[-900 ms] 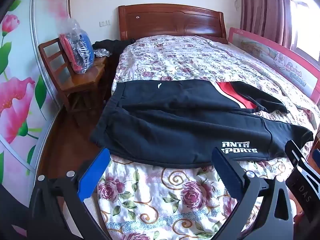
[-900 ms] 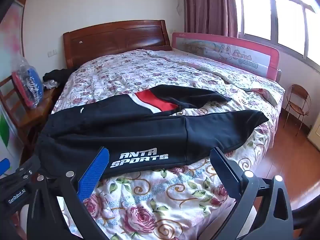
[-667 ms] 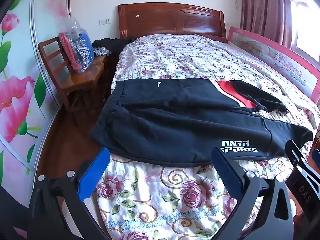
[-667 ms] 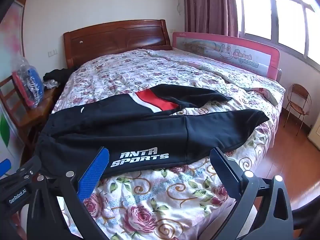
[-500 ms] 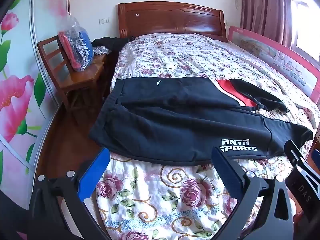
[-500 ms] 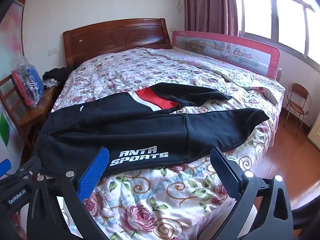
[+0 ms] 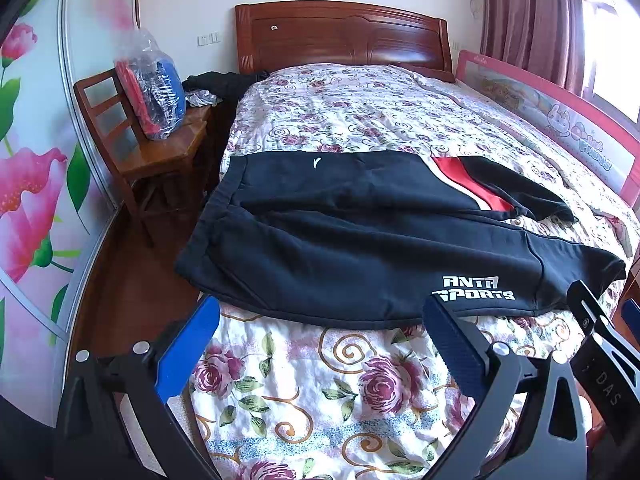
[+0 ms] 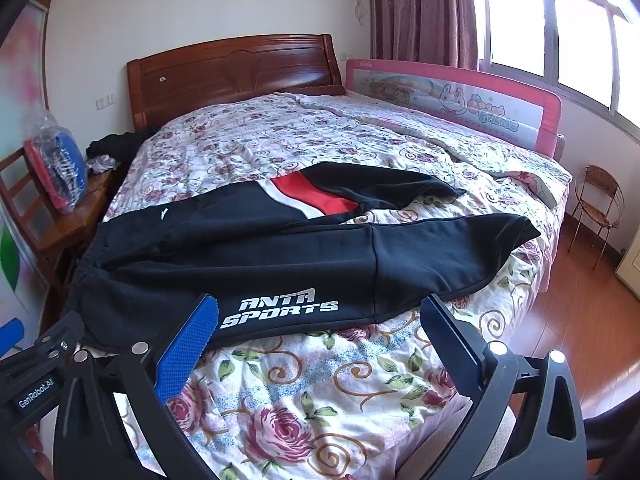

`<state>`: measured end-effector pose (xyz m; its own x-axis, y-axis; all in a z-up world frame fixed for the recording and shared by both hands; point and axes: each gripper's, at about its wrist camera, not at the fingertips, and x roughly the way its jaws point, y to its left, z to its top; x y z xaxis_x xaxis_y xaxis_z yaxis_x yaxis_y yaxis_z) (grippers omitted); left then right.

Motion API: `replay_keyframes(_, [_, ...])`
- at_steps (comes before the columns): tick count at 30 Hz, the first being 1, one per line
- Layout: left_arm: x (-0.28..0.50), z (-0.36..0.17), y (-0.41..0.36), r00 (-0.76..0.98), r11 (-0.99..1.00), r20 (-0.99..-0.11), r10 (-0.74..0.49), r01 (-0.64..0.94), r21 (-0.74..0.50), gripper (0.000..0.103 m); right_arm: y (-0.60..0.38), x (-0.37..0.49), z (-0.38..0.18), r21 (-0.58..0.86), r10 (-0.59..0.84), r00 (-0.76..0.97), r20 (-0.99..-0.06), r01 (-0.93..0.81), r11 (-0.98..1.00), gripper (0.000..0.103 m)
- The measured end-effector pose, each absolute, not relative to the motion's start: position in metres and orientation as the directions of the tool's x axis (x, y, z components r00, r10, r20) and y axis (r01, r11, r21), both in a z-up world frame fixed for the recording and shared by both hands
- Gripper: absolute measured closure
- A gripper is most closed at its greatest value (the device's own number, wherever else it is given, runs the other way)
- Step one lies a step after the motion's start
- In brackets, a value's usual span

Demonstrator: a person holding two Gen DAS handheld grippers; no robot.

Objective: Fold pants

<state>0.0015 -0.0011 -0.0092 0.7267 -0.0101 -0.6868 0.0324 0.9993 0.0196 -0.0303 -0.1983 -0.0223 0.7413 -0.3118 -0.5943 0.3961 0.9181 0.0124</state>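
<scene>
Black track pants (image 7: 360, 248) (image 8: 280, 256) lie spread across the flowered bedspread (image 7: 340, 392), waistband at the left bed edge, legs toward the right. The near leg carries white lettering, the far leg a red and white panel. My left gripper (image 7: 322, 320) hovers open above the bedspread just short of the pants' near hem, nothing between its blue pads. My right gripper (image 8: 320, 316) is open too, over the near hem by the lettering, holding nothing. In the left wrist view the right gripper (image 7: 600, 344) shows at the right edge.
A wooden chair (image 7: 160, 160) with a plastic-wrapped bundle (image 7: 154, 96) stands left of the bed, dark clothes behind it. A wooden headboard (image 7: 344, 36) and a pink bed rail (image 8: 452, 104) border the bed. A wicker chair (image 8: 598, 204) stands on the wooden floor at the right.
Both views have crept slightly forward toward the pants. Both grippers stay open and the pants have not moved.
</scene>
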Motion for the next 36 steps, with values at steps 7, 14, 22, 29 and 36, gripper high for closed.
replay_keyframes(7, [0.002, -0.014, 0.000, 0.719, 0.999, -0.695, -0.019, 0.035, 0.009, 0.002, -0.199, -0.030, -0.024, 0.011, -0.312, 0.737, -0.600, 0.397, 0.918, 0.003])
replay_keyframes(14, [0.001, -0.016, 0.000, 0.716, 0.999, -0.698, -0.023, 0.039, 0.007, 0.002, -0.198, -0.030, -0.027, 0.008, -0.315, 0.734, -0.602, 0.400, 0.917, 0.003])
replay_keyframes(22, [0.001, -0.017, -0.001, 0.711, 0.999, -0.702, -0.021, 0.036, 0.007, 0.002, -0.196, -0.029, -0.029, 0.006, -0.311, 0.732, -0.606, 0.395, 0.919, 0.003])
replay_keyframes(29, [0.004, -0.019, -0.003, 0.701, 0.999, -0.712, -0.022, 0.043, 0.011, 0.002, -0.195, -0.028, -0.031, 0.006, -0.309, 0.726, -0.614, 0.396, 0.918, 0.003])
replay_keyframes(36, [0.008, -0.023, -0.004, 0.690, 0.999, -0.724, -0.027, 0.049, 0.010, 0.002, -0.196, -0.024, -0.033, 0.002, -0.308, 0.722, -0.620, 0.393, 0.919, 0.003])
